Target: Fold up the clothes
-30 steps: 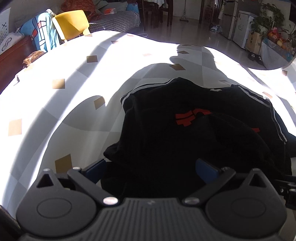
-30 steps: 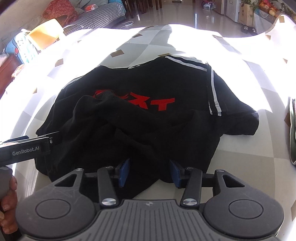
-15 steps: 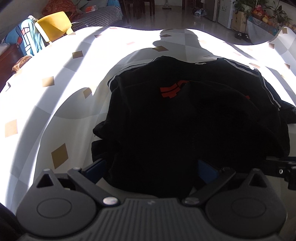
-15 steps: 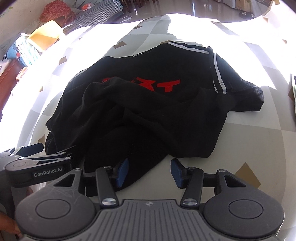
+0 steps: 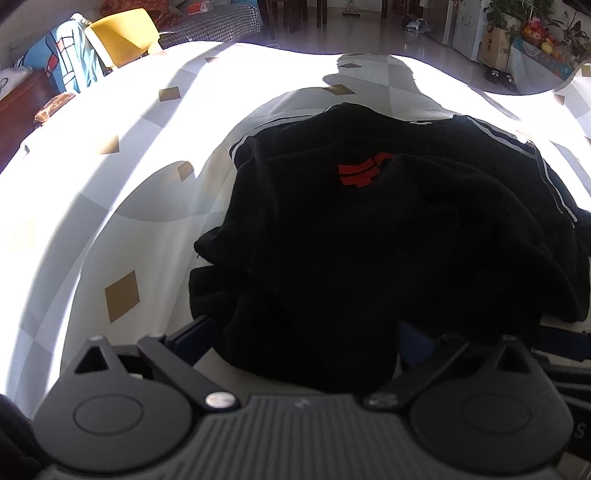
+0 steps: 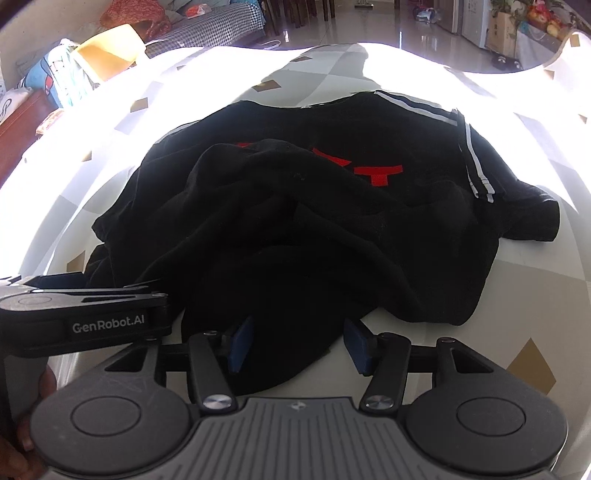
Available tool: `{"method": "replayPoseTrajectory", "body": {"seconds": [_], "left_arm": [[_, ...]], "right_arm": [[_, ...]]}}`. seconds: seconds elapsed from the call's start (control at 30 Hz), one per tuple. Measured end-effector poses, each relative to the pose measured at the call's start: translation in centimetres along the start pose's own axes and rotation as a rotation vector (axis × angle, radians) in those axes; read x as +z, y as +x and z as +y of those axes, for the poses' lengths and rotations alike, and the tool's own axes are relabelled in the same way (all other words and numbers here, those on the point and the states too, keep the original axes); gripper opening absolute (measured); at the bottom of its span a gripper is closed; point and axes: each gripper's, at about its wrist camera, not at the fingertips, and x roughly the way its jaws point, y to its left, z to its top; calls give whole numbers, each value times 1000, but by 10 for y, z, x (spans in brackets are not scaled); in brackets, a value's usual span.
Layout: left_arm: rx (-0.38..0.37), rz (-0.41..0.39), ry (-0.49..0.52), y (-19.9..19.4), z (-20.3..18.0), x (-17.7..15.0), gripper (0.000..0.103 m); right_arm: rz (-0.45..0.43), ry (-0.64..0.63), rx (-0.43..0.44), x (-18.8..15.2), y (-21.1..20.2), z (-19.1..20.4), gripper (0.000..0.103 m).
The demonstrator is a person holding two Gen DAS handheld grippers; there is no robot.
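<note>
A crumpled black T-shirt (image 5: 369, 240) with a red print and white shoulder stripes lies on the white tablecloth (image 5: 110, 206). My left gripper (image 5: 301, 334) points down at its near left edge. Its wide jaws are closing, with a bunch of black cloth between the blue pads (image 5: 192, 332), which do not visibly press on it. In the right wrist view the same shirt (image 6: 314, 229) fills the middle. My right gripper (image 6: 299, 345) stands open over the near hem, a fold of cloth between its pads (image 6: 358, 347). The left gripper's housing (image 6: 107, 325) shows just to its left.
The cloth has tan diamonds (image 5: 122, 295) and runs to a sunlit far edge. Beyond it stand a yellow chair (image 5: 122, 37), a checked sofa (image 5: 214, 26) and dark wooden furniture (image 5: 22, 99). A hand (image 6: 22, 443) shows at the lower left.
My right gripper has slid in and down onto the shirt's near hem, so cloth now lies between its pads. The left gripper sits closer beside it; the shirt has barely shifted.
</note>
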Motion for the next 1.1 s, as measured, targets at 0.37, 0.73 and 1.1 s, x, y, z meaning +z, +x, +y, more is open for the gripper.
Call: {"method": "replayPoseTrajectory", "body": {"seconds": [0.37,0.73,1.1], "left_arm": [[-20,-39,-34,-5,2,3,59],[46,-116,-136,-17,21,17,60],[70,-83,-183,-10,28,21,62]], "right_arm": [[-57,6,-64,7,-4,-8,9],[-159,102,-203,22,-30,-42,0],[-108,178,-107,22,-30,-53,9]]}}
